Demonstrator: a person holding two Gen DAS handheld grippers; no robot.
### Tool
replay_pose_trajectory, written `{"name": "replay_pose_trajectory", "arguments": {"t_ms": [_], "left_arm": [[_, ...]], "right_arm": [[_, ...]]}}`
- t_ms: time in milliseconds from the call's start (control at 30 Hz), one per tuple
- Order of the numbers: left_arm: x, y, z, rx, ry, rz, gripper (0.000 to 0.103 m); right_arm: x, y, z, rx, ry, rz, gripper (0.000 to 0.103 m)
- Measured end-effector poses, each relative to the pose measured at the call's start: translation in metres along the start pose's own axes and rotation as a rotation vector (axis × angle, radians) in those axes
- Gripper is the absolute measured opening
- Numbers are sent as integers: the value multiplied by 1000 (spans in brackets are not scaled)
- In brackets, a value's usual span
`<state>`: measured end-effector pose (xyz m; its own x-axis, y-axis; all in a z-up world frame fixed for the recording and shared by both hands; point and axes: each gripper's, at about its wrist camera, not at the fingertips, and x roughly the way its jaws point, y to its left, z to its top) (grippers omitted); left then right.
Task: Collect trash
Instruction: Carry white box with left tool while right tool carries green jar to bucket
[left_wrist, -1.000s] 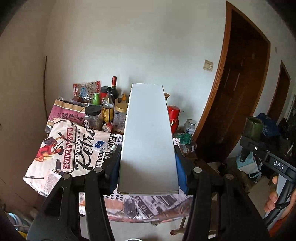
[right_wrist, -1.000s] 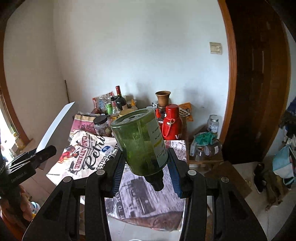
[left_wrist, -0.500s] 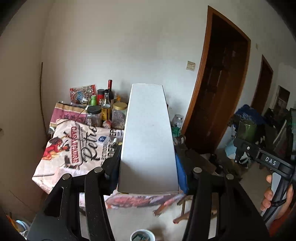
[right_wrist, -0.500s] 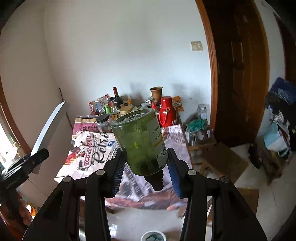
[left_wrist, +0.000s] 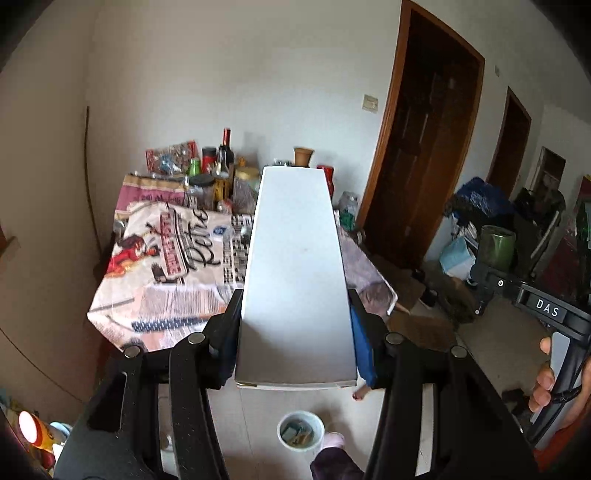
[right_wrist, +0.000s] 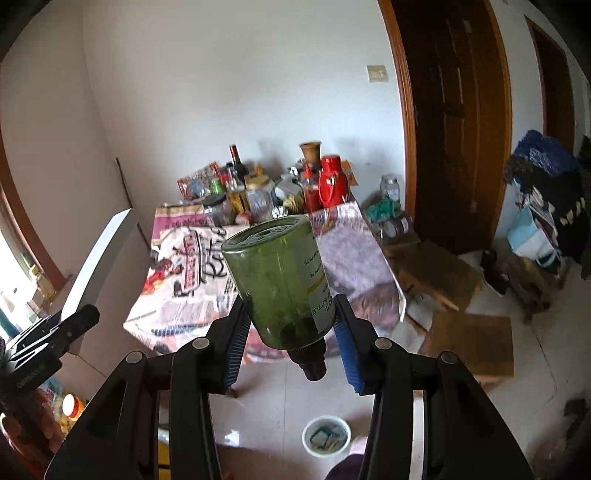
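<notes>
Table (left_wrist: 147, 295) now farther, floor bin (left_wrist: 301, 435) nearer

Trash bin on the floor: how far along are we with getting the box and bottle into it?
Done: both items are off the table and gripped, the white box by the left gripper, the green bottle by the right gripper. The bin below already holds some scraps. Left: drop both in.

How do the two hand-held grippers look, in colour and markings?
Both are black, with round silver bolts and blue ribbed pads. The left hand-held gripper and the right hand-held gripper look alike. The right one's body carries white letters "DAS", and a thin black cable hangs near its handle.
</notes>
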<state>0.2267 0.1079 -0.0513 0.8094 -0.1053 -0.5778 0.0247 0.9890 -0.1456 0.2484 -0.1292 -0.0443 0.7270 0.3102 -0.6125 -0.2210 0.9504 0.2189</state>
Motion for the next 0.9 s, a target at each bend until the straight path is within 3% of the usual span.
{"name": "replay_pose_trajectory", "arguments": {"t_ms": [367,633,900], "left_arm": [[33,-10,-42,-6,163,-9,51],[89,-27,-94,-15,329,41,51],[156,-37,-162,-110,501,52,51]], "right_arm": [[19,-5,-34,7,132,-21,41],[70,-29,-75,-8,285,12,41],[133,-55,-123,-57,446,64,41]]}}
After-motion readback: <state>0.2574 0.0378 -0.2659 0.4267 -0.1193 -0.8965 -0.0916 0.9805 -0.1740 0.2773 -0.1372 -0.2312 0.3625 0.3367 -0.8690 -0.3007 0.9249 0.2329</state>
